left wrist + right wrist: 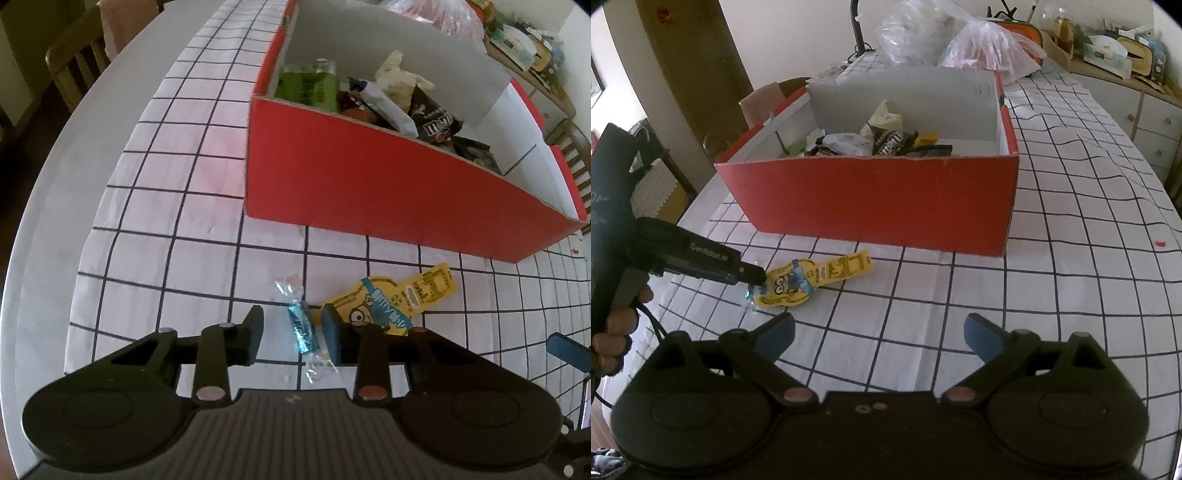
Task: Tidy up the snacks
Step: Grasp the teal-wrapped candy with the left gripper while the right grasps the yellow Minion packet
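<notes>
Checked cloth [1052,229] covers the bench [48,206], and on it stands the red cardboard box [879,199], the landmark for everything else. Inside the box lies a heap of snack packets [886,142], among them a green packet [308,86] against its left wall and a dark brown one [436,118] nearer the middle. Behind the box sit crumpled clear plastic bags [964,40]. In front of the box, close to its red front wall, a yellow cartoon sachet [812,280] lies flat on the cloth. Just left of the sachet lies a blue-wrapped candy [303,328], and the left claw [295,332] is lowered around it, its fingers part-spread on either side, not yet pinching. Farther in front of the box, the right claw [879,338] hangs above bare cloth, spread wide and holding nothing.
</notes>
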Demonstrator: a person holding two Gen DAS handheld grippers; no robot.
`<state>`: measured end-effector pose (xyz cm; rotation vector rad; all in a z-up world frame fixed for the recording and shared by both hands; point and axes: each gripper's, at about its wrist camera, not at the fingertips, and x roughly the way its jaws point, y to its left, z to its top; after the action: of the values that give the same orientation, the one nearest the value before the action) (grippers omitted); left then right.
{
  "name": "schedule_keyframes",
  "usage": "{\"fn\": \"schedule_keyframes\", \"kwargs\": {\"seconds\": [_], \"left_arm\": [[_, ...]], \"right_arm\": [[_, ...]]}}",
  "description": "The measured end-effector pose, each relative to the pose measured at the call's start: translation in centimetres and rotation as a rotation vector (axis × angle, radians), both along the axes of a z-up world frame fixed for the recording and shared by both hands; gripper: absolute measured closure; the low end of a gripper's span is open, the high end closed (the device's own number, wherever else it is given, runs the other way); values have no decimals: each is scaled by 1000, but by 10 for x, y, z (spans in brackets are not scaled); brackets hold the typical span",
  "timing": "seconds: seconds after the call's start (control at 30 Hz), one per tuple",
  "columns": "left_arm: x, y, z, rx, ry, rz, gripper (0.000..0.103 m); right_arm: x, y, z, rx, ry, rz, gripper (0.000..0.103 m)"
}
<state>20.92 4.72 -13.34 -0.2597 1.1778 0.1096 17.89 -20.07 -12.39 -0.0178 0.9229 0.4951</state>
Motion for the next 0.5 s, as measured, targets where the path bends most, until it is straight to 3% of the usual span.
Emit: {"fn": "schedule_keyframes", "kwargs": {"seconds": [0.4,0.47,0.5], "left_arm": [[-1,-6,-4,50,21,-7,70],[-3,-11,-3,87,17,-22,74],[-4,-13,-3,98,15,-31,81]], "right_arm": [[-1,-1,0,4,-4,10,6],[-2,-1,0,2,-3,12,6],[-3,-1,0,0,-4,14,6]]}}
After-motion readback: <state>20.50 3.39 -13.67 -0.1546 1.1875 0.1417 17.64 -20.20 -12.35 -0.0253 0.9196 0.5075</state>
